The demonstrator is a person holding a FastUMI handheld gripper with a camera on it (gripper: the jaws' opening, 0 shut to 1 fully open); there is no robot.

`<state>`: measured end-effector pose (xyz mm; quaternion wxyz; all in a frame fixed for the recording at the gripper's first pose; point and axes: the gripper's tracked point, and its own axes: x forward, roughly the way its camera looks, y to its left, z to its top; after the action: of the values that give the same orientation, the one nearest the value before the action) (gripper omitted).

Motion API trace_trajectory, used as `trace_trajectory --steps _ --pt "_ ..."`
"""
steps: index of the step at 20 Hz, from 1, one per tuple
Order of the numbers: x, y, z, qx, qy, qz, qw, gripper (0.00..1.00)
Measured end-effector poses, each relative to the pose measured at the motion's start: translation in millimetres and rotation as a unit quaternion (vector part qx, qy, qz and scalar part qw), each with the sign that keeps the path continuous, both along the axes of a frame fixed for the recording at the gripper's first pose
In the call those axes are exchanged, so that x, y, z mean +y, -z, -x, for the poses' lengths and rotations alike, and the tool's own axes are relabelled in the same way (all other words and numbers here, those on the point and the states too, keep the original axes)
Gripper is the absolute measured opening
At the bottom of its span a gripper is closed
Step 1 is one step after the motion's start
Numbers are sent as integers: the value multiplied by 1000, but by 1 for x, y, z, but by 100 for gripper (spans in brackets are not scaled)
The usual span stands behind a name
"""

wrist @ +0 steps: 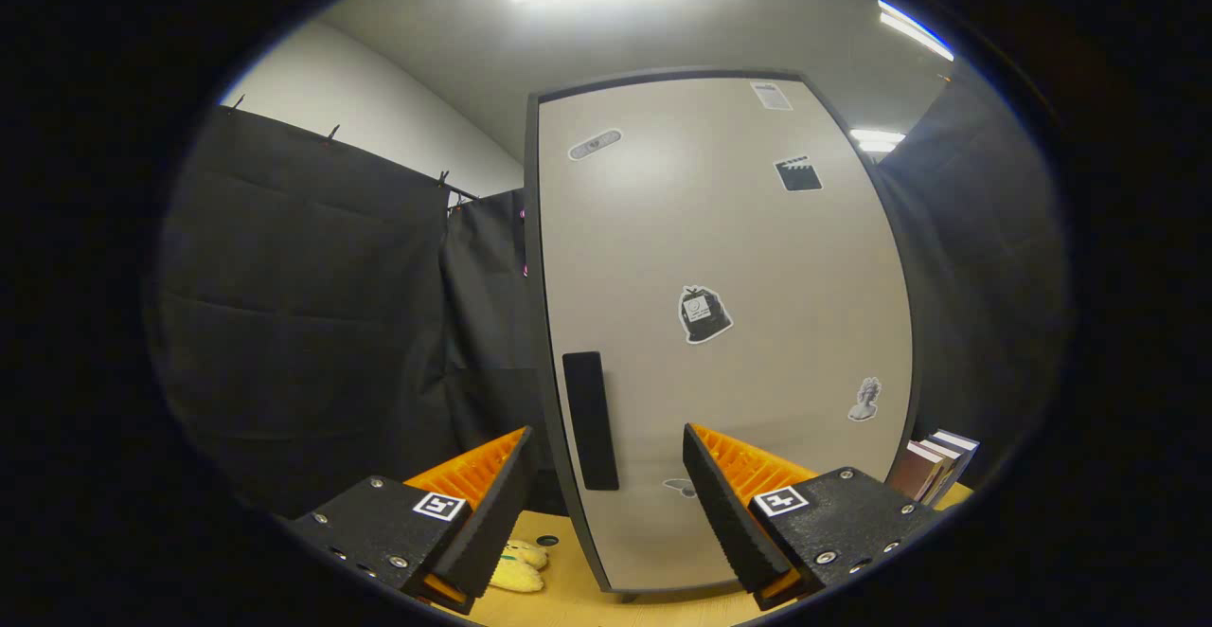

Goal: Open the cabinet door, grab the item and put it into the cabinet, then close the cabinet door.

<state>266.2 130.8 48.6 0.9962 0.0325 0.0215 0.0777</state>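
A tall beige cabinet door (720, 258) with a dark frame stands shut just ahead of me, carrying several stickers. Its black vertical handle (590, 419) sits near the door's left edge, low down. My gripper (606, 490) is open, and the handle and the door's left edge show in the gap between the fingers, a little beyond the tips. Nothing is held. A yellow plush toy (519, 567) lies on the wooden tabletop (653, 608), below and beside my left finger (492, 504), partly hidden by it.
Black cloth (312, 324) hangs as a wall to the left of the cabinet and behind it. A few books (937, 461) stand at the cabinet's right side, past my right finger. A small dark hole (546, 541) sits in the tabletop near the toy.
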Motion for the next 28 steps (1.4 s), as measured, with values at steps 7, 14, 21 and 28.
trace_trajectory --steps 7,14,21,28 --pt "17 17 -38 32 -3 29 999 88" --pt "22 24 -64 53 9 36 998 55" --pt "24 37 -75 91 15 46 995 30" --pt "25 34 -58 93 -8 51 994 25"
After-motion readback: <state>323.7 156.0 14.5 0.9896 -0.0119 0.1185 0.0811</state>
